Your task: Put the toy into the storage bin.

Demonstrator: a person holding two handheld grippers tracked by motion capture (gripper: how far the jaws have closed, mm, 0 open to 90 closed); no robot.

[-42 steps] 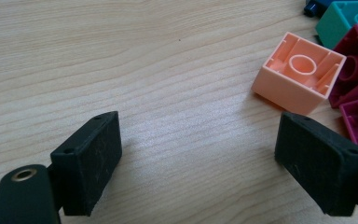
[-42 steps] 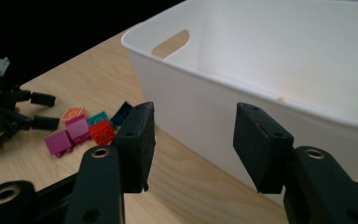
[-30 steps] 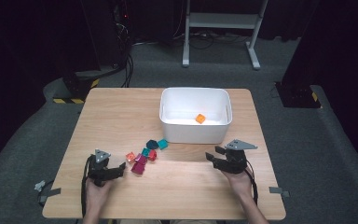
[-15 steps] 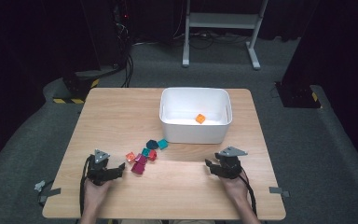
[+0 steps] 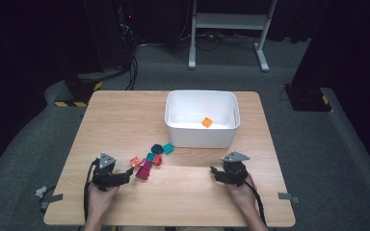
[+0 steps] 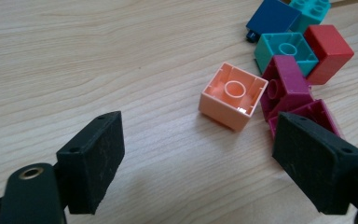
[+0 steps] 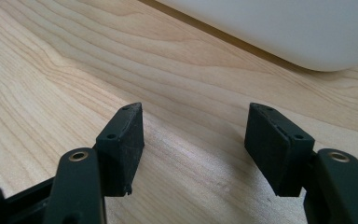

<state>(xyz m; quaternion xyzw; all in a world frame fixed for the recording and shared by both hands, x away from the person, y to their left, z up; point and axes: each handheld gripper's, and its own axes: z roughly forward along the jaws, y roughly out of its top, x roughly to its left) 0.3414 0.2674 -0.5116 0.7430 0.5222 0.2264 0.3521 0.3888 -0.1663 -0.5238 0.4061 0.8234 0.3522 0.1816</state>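
No legible writing on anything I see. Left tongs (image 6: 198, 163) gape empty; the peach block (image 6: 233, 95) lies on the desk (image 6: 98, 56) just above centre frame, ahead of their jaws. Right tongs (image 7: 196, 149) have just been opening, empty.

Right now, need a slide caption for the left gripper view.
Open left gripper poised over the table, facing an upturned peach brick beside magenta, teal, red and blue bricks.

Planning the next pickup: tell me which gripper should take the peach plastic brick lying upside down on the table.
Left. The left gripper is open with the peach plastic brick just ahead of its jaws. The right gripper, open and empty, faces bare wood beside the white plastic bin, away from the bricks.
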